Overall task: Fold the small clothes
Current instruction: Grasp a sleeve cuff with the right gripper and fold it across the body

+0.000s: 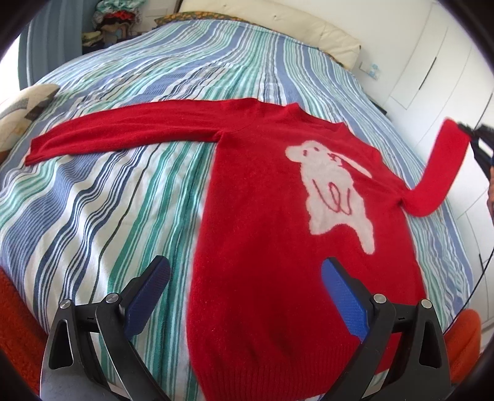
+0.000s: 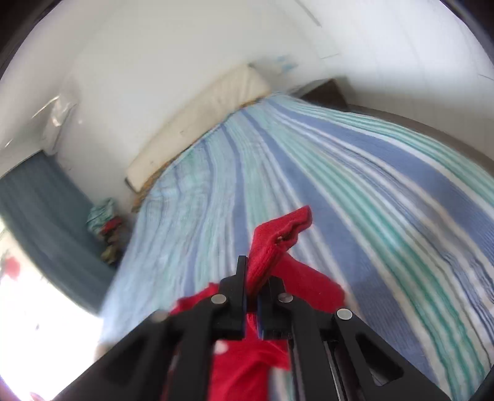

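Note:
A small red sweater with a white animal figure lies face up on the striped bedspread. Its left sleeve is stretched out flat to the left. My left gripper is open and empty, hovering over the sweater's lower body near the hem. My right gripper is shut on the cuff of the right sleeve and holds it lifted above the bed. That raised sleeve and the right gripper show at the right edge of the left wrist view.
A cream headboard cushion runs along the far side of the bed. A patterned pillow lies at the left edge. White cupboard doors stand to the right. A pile of clothes and a blue curtain are beyond the bed.

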`<state>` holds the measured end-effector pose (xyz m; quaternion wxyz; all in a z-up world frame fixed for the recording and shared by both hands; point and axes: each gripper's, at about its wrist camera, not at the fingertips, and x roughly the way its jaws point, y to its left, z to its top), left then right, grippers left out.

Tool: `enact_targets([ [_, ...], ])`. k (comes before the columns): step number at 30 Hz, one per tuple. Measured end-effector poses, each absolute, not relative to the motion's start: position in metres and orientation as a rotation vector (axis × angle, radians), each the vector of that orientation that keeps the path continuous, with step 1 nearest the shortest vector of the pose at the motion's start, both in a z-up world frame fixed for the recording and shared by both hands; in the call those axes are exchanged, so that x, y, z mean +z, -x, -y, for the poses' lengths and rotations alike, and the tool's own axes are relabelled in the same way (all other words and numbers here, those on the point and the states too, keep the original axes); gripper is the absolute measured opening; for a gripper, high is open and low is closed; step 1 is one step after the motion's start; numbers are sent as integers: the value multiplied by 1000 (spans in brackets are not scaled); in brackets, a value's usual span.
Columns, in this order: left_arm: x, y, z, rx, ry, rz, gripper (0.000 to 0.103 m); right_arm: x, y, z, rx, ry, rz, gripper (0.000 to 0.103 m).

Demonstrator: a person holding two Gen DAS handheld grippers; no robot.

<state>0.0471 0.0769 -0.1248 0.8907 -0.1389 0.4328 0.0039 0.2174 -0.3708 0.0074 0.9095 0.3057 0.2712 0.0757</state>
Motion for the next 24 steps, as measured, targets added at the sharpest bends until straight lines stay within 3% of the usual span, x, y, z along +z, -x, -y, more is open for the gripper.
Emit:
enact_targets([
  [4,-123,-41,-74,6,241,-883,99,31,-257,239,412,-525,-579,5],
  [6,-125,-42,-75,7,241,-890,99,23,-275,181,524,-488,-622,13],
  [7,-125,-42,-77,7,246,-893,99,13,-287,156,602,-501,-678,42],
  [9,-125,-41,-80,7,258,-891,99,-16,-298,125,721,-597,-795,85],
  [15,-124,-43,-86,-2,311,-888,99,-30,-286,169,725,-741,-740,84],
  [18,-123,-46,-82,-17,314,-884,99,-29,-288,220,531,-593,-772,84],
  [20,-123,-47,-77,-27,295,-881,99,-36,-284,246,404,-455,-826,77],
  [24,-125,-46,-68,-36,245,-891,99,-88,-271,255,318,-175,-1004,72],
])
